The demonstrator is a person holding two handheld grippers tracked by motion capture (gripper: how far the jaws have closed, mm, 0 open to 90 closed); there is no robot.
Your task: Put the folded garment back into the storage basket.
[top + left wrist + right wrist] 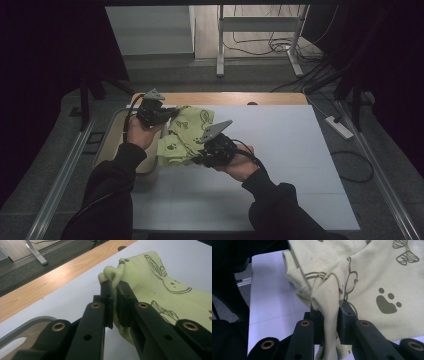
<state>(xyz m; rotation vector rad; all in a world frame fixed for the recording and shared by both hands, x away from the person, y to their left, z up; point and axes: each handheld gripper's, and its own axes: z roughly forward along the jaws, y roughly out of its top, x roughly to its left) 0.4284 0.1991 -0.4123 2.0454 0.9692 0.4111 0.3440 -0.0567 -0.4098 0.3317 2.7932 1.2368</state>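
Note:
A pale green cloth [186, 134] printed with dark paw and line drawings lies bunched on the white table top [280, 150], left of centre. My left gripper [167, 114] is at its far left corner, shut on a pinched fold of the cloth [155, 285]. The left gripper [114, 291] has that fold bulging above its jaw tips. My right gripper [196, 159] holds the near edge, and in the right gripper view the right gripper [329, 308] is shut on a thick ridge of the cloth [372, 282].
A grey tray [114, 131] sits at the table's left edge under the left hand. A wooden strip [235, 98] runs along the far edge. Beyond it stand metal table legs [220, 45] and floor cables [295, 47]; a power strip [339, 127] lies at the right.

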